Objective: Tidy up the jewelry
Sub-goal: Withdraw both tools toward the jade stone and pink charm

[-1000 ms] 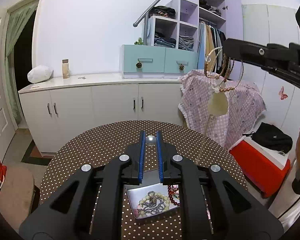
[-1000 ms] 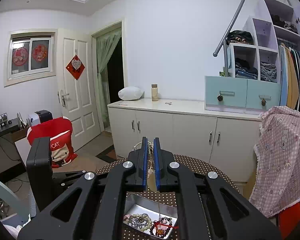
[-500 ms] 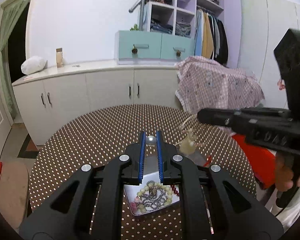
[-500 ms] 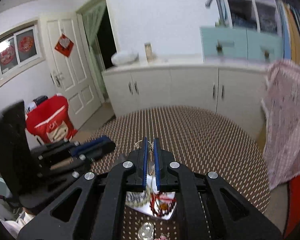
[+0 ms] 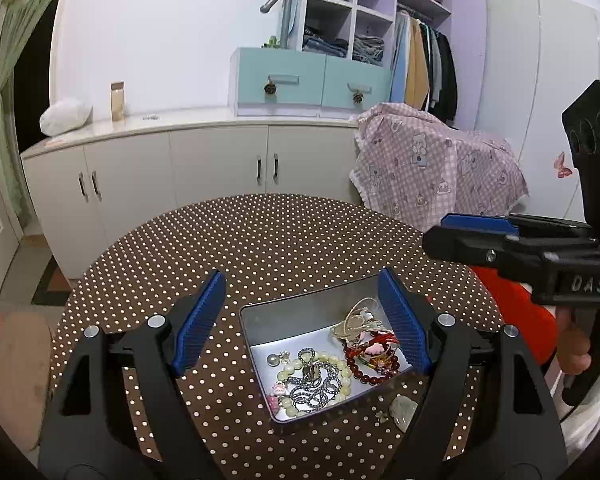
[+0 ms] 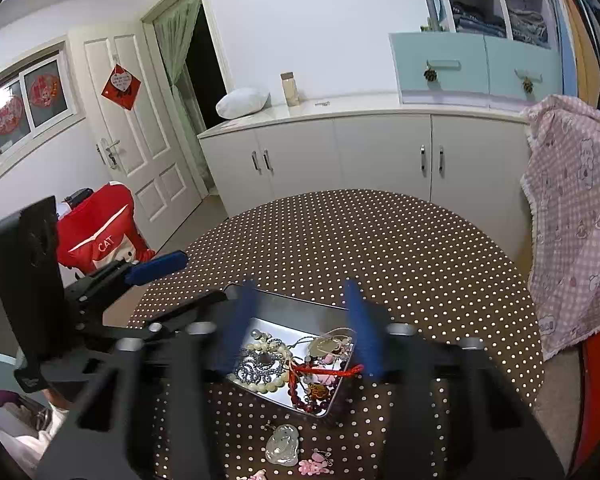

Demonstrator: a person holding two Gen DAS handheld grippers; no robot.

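Note:
A silver metal tray (image 5: 296, 316) (image 6: 276, 300) sits on the polka-dot round table. It holds a cream bead bracelet (image 5: 332, 364), a dark metal chain (image 5: 312, 384) (image 6: 260, 364), red beads (image 5: 364, 368) (image 6: 300, 396), a small pearl (image 5: 273, 359) and a pale pendant on a cord (image 5: 356, 320) (image 6: 326, 344). My left gripper (image 5: 302, 300) is open and empty above the tray. My right gripper (image 6: 300, 312) is open, blurred, above the tray. A jade pendant (image 5: 404, 408) (image 6: 282, 444) and pink charms (image 6: 314, 464) lie on the table beside the tray.
The table's brown dotted cloth (image 5: 268, 236) stretches behind the tray. White cabinets (image 5: 172, 164) line the wall. A pink checked cloth (image 5: 436, 168) drapes something at the right. A red chair cover (image 6: 100, 236) stands at the left by the door.
Both grippers have opened. The left let go of the small pearl and the right let go of the corded pendant; both now lie in the tray. Both grippers lowered toward the tray.

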